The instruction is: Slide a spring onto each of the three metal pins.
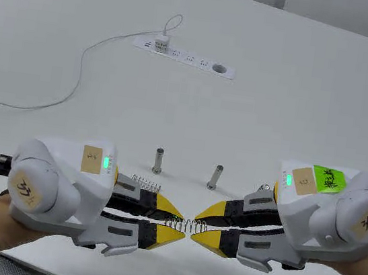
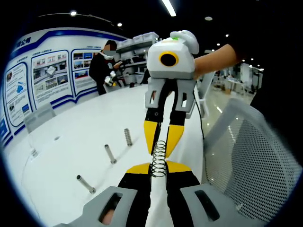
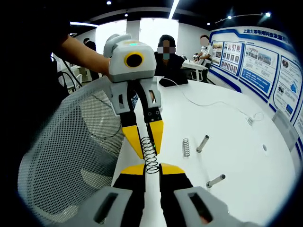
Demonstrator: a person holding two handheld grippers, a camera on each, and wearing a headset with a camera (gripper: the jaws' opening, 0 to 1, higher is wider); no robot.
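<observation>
A short coil spring hangs level between my two grippers, just above the white table's near edge. My left gripper grips its left end and my right gripper its right end, yellow tips almost meeting. In the left gripper view the spring runs from my own jaws to the right gripper. Two bare metal pins stand behind. A second spring lies by the left gripper. Further right stands a coiled upright piece, seemingly a pin wearing a spring.
A white power strip with a plug and a long cable lies at the back of the table. A mesh chair stands at the near side. A person stands at the far end of the table.
</observation>
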